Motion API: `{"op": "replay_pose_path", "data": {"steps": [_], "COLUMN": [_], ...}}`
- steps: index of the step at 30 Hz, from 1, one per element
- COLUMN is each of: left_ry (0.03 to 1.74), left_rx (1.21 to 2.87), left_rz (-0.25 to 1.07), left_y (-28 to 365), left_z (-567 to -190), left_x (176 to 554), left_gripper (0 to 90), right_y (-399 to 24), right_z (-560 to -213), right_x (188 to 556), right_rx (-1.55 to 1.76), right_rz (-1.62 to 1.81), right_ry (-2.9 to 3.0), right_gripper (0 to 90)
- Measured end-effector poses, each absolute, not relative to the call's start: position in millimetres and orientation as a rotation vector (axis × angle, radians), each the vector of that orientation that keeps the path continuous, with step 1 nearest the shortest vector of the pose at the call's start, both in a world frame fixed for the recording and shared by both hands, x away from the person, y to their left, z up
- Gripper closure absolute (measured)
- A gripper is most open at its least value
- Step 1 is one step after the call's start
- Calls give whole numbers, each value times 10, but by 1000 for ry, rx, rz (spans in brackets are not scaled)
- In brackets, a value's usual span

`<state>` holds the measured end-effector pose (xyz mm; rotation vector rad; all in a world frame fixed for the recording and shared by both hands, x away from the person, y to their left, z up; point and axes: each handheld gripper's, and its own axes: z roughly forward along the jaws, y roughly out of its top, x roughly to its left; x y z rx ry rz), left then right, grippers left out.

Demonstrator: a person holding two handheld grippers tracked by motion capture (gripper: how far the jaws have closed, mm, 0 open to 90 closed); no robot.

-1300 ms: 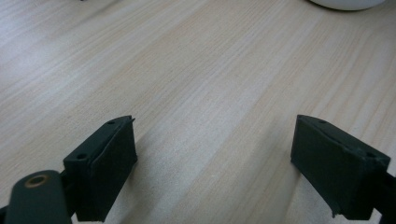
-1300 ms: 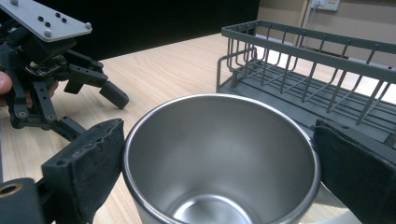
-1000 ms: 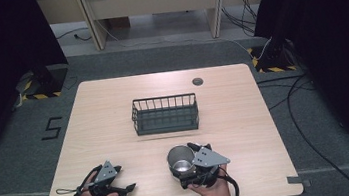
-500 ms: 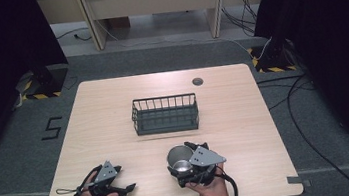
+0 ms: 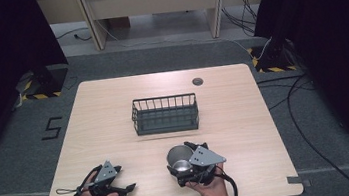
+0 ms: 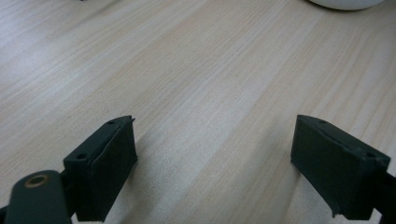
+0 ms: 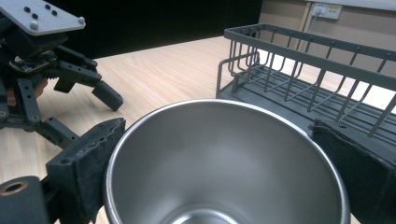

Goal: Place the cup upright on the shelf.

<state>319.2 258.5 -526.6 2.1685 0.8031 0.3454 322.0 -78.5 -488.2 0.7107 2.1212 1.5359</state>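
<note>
1. Filling most of the high view is my pale wooden table (image 5: 113, 110), with a small dark round disc (image 5: 197, 81) set near its far edge.
2. Next in size, a dark wire basket (image 5: 165, 114) stands at about the table's middle, nothing in it that I can see; in my right gripper view the same basket (image 7: 322, 70) rises just beyond the cup, up and to the right.
3. Then the steel cup (image 5: 180, 158), near the table's front edge and well apart from the basket in the high view. It sits between the 2 jaws of my right gripper (image 5: 186, 161). In my right gripper view the cup (image 7: 224, 163) has its open mouth towards the camera, and both black pads press against its rim, 1 on each side, so that gripper is clenched on the cup.
4. My left gripper (image 5: 122, 185) rests by the front left of the table, its jaws pointing right. In my left gripper view that gripper (image 6: 215, 154) has its 2 jaws wide apart, with bare wood between them and nothing held.
</note>
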Motion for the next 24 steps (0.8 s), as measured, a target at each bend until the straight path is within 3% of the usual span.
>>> {"op": "replay_pose_path", "data": {"steps": [24], "left_ry": [803], "left_rx": [2168], "left_rz": [345], "left_y": [2584], "left_z": [-5266], "left_x": [3191], "left_gripper": [134], "right_y": [-915], "right_z": [-4671], "right_x": [3306], "right_rx": [734], "right_rz": [1511], "right_ry": [2098], "right_gripper": [66]}}
